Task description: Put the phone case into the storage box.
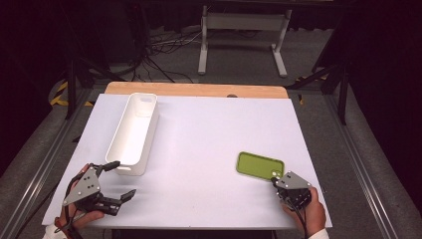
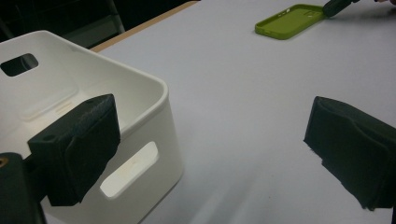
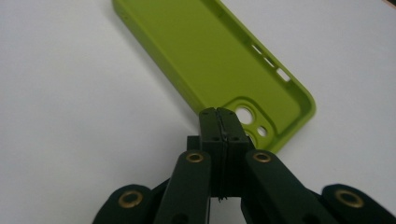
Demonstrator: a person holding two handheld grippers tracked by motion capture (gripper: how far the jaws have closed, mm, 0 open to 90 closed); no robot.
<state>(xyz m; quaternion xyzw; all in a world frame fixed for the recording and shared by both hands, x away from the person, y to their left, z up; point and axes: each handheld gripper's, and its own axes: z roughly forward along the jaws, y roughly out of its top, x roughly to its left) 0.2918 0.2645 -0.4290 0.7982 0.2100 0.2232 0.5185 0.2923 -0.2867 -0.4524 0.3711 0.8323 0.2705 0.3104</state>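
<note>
Right gripper (image 3: 218, 113) pinched onto near rim of green case (image 1: 259, 165) lying flat at table's right; left gripper (image 1: 115, 180) gaping, empty, beside bin (image 1: 134, 133); thin-edge grip may slip.

A lab or recording studio. Black curtains (image 1: 383, 59) ring a white table (image 1: 199, 149); loose cables (image 1: 164, 47) and a metal stand (image 1: 244, 35) sit on the grey floor (image 1: 318, 55) beyond.

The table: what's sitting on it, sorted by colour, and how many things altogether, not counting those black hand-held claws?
White: 1, a long open bin lying toward the left side of the table.
Green: 1, a phone case lying inside-up toward the right side.
Total: 2 things.
</note>
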